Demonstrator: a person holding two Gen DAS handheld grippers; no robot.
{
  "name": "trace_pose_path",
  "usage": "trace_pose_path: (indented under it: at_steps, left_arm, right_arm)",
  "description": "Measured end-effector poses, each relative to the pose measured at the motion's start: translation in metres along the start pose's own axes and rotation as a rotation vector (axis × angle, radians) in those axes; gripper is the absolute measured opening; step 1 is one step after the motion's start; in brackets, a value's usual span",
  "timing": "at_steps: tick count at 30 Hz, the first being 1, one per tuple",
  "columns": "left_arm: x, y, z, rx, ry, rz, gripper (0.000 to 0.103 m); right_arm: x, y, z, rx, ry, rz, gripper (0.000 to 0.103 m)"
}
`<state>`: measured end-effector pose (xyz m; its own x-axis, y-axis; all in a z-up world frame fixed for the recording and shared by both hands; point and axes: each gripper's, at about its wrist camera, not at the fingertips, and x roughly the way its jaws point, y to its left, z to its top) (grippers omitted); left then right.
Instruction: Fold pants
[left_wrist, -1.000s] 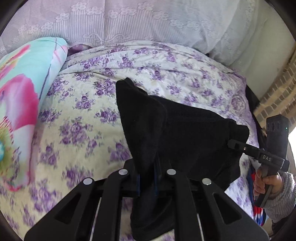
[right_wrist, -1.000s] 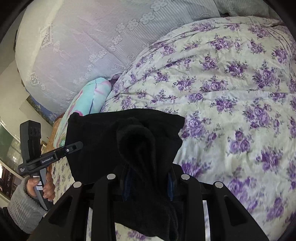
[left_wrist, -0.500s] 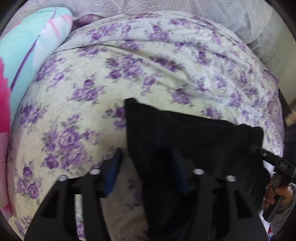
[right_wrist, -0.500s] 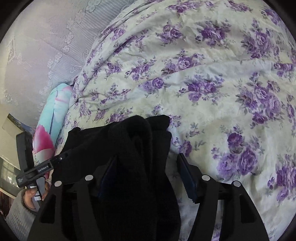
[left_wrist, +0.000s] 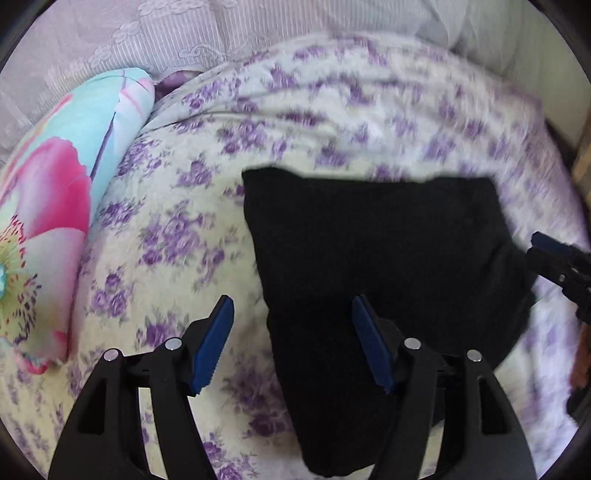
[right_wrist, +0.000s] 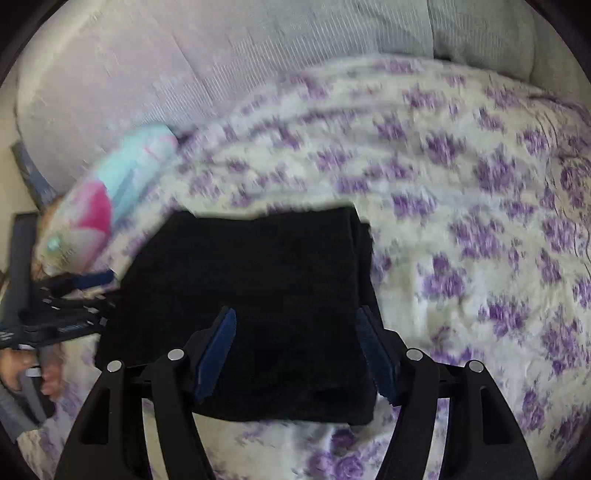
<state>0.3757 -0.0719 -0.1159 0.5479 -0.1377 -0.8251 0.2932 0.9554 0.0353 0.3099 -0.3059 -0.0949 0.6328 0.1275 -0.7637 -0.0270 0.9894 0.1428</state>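
Note:
The black pants (left_wrist: 373, 251) lie folded into a flat rectangle on the purple-flowered bedspread (left_wrist: 173, 236). My left gripper (left_wrist: 293, 314) is open and empty above the fold's left edge, its right blue pad over the cloth and its left pad over the bedspread. My right gripper (right_wrist: 295, 328) is open and empty above the pants (right_wrist: 258, 288) near their right edge. The right gripper's tip shows at the right edge of the left wrist view (left_wrist: 557, 266). The left gripper shows at the left edge of the right wrist view (right_wrist: 62, 302).
A turquoise and pink flowered pillow (left_wrist: 51, 206) lies at the left of the bed, also in the right wrist view (right_wrist: 110, 199). A pale lace-patterned headboard cover (left_wrist: 221, 33) rises behind. The bedspread (right_wrist: 480, 229) stretches to the right of the pants.
A second ago both grippers were shut on the raised black cloth. Both have opened and let go, the pants now lie flat, and both grippers have pulled back.

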Motion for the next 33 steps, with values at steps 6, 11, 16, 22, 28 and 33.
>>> trace_pose_path:
  at_steps: [6,11,16,22,28,33]
  left_arm:
    - [-0.032,0.017,-0.011,-0.155,0.024,-0.012,0.07]
    - [-0.101,0.003,-0.03,-0.13,-0.07,0.054,0.09]
    - [-0.155,-0.016,-0.061,-0.095,-0.085,0.096,0.095]
    - [-0.2,-0.017,-0.1,-0.111,-0.074,0.121,0.098]
    - [-0.235,-0.004,-0.117,-0.135,-0.088,0.197,0.098]
    - [-0.261,0.005,-0.126,-0.152,-0.107,0.199,0.098]
  right_arm:
    - [-0.034,-0.009,-0.017,0.125,-0.048,0.035,0.067]
    - [-0.109,0.003,-0.035,0.168,-0.136,0.039,0.078]
    - [-0.158,0.025,-0.072,0.183,-0.128,0.003,0.086]
    - [-0.2,0.052,-0.109,0.167,-0.114,-0.05,0.092]
    - [-0.23,0.077,-0.122,0.154,-0.15,-0.077,0.095]
    - [-0.254,0.098,-0.127,0.118,-0.19,-0.069,0.097]
